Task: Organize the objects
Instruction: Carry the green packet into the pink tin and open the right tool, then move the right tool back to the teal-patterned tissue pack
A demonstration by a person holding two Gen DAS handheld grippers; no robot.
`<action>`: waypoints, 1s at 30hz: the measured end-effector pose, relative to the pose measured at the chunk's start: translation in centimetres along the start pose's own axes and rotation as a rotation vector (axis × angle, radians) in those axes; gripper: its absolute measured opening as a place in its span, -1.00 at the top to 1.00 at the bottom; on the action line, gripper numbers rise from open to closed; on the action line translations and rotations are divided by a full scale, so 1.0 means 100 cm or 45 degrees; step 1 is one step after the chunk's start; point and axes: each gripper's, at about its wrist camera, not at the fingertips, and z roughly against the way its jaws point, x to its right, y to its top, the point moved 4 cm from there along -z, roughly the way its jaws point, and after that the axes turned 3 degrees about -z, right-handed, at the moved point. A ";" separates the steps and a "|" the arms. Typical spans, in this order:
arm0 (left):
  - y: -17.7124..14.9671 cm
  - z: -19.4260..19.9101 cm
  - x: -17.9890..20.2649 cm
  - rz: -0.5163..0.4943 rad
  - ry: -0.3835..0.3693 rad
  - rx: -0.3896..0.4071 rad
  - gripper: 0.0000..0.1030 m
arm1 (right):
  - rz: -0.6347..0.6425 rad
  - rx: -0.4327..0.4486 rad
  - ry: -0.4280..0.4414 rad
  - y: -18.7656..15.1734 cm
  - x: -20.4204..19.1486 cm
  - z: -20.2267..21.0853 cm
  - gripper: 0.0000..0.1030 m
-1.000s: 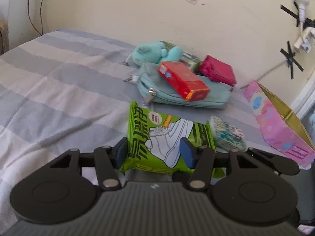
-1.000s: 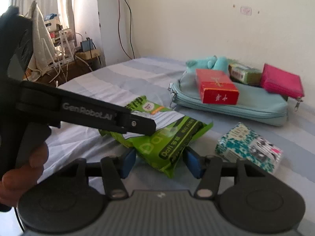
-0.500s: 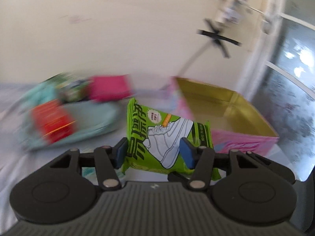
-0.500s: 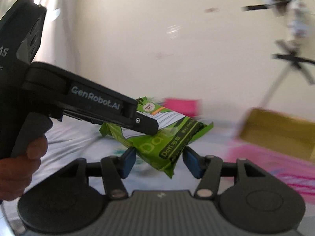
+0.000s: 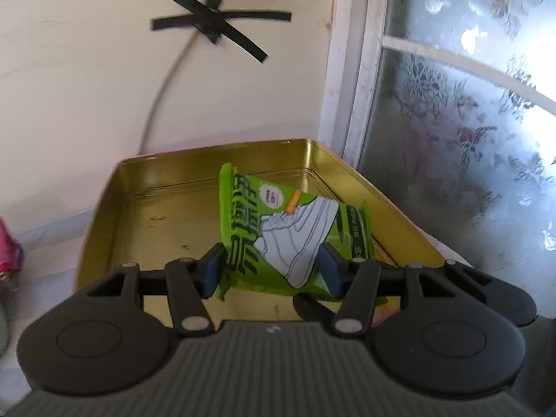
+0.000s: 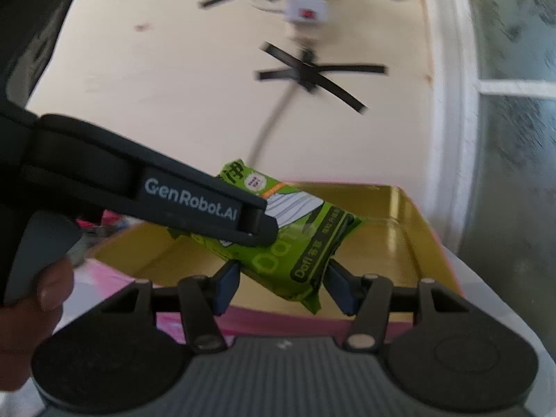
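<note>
A: What is seen nearest in the two wrist views?

B: A green packet (image 5: 288, 239) is gripped from both ends. The left tongs (image 5: 269, 269) are clamped on one end of it, though their jaws are being eased apart at this moment, with the packet between the pads and touched by them. The right tongs (image 6: 281, 283) are clenched on the other end, by the lettered edge.

A: And where is the packet held?

B: It is carried above the gold tin (image 5: 163, 208), tilted, and not yet laid on the bottom. The tin's inside is seen bare, so nothing else appears to have been put away there.

A: So how far along is the tidying judged to be?

B: Early, it is thought. One item is about to be dropped in; the rest is presumably left to be gathered. At the left edge of the left view, only a scrap of something pink (image 5: 8, 246) is made out, too little to be named.

A: What is seen farther off, and is anything in the way?

B: A hand (image 6: 31, 316) on the left handle is shown in the right view. Behind the tin, a cable (image 5: 163, 83) is fixed to the wall by crossed black tape (image 5: 215, 31), and a frosted window (image 5: 469, 121) is seen on the right. The drop itself seems unblocked; only the tin's near wall must be cleared.
</note>
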 end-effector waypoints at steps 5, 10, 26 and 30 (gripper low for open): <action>0.000 -0.012 0.001 -0.028 0.124 -0.018 -0.18 | -0.019 0.063 -0.089 -0.007 0.014 0.000 -0.48; 0.000 0.001 -0.010 -0.025 0.262 0.000 -0.19 | -0.050 0.096 -0.066 -0.004 0.016 0.011 -0.50; -0.075 0.101 -0.084 0.106 0.541 -0.026 -0.36 | -0.129 0.098 0.103 -0.042 -0.057 0.084 -0.57; -0.101 0.120 -0.107 0.148 0.605 -0.055 -0.36 | -0.090 -0.055 0.186 -0.062 -0.090 0.074 -0.57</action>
